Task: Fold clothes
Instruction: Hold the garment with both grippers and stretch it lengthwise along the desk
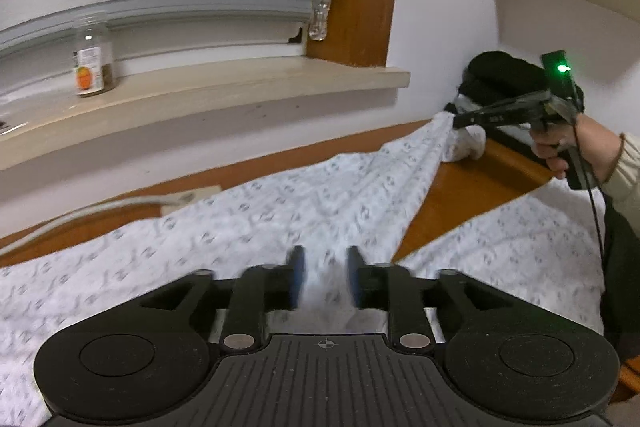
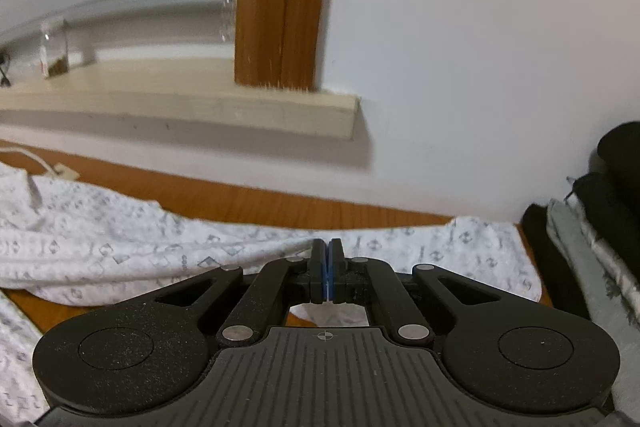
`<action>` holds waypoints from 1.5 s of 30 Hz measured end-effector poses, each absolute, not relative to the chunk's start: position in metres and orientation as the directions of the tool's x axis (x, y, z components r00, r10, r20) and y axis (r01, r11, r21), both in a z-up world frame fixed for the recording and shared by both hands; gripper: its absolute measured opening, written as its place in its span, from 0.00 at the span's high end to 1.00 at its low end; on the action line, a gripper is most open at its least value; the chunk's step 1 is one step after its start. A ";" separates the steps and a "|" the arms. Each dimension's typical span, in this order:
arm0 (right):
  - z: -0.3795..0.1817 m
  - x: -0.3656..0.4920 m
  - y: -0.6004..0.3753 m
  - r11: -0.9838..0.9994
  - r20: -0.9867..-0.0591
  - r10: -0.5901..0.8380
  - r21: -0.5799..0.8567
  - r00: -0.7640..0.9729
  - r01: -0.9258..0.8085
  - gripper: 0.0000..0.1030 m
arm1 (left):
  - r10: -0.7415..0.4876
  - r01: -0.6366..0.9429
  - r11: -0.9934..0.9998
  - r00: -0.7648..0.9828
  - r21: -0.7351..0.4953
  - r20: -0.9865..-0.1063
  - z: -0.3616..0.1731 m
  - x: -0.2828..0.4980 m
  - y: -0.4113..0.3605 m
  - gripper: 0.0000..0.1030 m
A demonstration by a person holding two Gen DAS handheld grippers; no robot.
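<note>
The right hand-held gripper (image 2: 327,259) is clenched on the patterned white garment (image 1: 280,203), the left hand-held gripper (image 1: 323,277) released; a sharp tug could drag cloth off the desk (image 1: 472,183).

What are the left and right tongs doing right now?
Left tongs: open, holding nothing; the patterned white garment lies beneath the gap.
Right tongs: shut on a fold of that garment, lifting it.
</note>
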State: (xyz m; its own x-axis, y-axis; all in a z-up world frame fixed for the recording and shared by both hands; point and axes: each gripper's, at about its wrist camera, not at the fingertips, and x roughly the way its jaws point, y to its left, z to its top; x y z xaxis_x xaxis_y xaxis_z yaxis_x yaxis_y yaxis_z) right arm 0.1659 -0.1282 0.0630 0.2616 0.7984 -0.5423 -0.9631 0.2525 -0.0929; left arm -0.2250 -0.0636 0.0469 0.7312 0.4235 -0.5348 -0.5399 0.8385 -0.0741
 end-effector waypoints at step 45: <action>0.040 0.174 -0.107 0.280 -0.597 0.763 -0.038 0.247 -0.959 0.97 | 0.520 -0.582 0.812 0.689 0.043 -0.505 0.050 -0.207 -0.094 0.89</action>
State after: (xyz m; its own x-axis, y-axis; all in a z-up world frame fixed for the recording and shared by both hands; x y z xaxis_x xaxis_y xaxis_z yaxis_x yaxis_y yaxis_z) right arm 0.1737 -0.1072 0.0395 0.2467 0.7631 -0.5974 -0.9592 0.2800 -0.0385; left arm -0.2071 -0.0942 0.0497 0.6887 0.5198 -0.5054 -0.5816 0.8123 0.0429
